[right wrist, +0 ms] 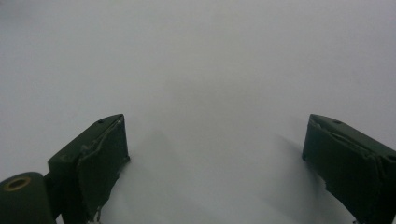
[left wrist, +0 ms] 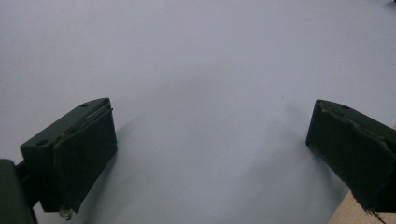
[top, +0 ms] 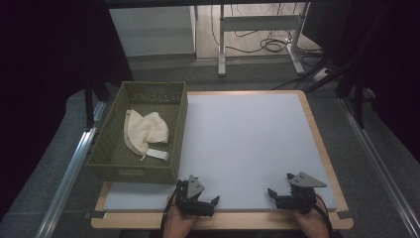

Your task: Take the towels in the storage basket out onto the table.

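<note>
1. The high view looks down on the table (top: 247, 144), its pale grey-blue sheet framed by a wooden edge, with both of the person's hands in at the near edge.
2. The left gripper (top: 202, 191) sits low at the near edge, just in front of the basket's near right corner, held from below by the left hand (top: 177, 224).
3. In the left gripper view its two black jaws stand wide apart, one at each lower corner, with bare sheet between them. Nothing is held.
4. The right gripper (top: 280, 184) sits further along that near edge, well apart from the left one, with its grey three-cornered plate (top: 307, 179) on top and the right hand (top: 312, 223) behind it.
5. The right gripper view tells the same story: jaws spread wide, plain pale surface between the pads, no grip on anything.
6. The olive-green woven basket (top: 179, 130) rests on the left part of the table, its left side reaching past the sheet's edge.
7. Inside it lies a cream cloth (top: 146, 130), bunched up towards the middle of the basket floor, with a pale strap or tab trailing out towards the near right. It may be a cap or a small bag, the view is too coarse to say.
8. The cloth lies well apart from both grippers, the left one being the nearer.
</note>
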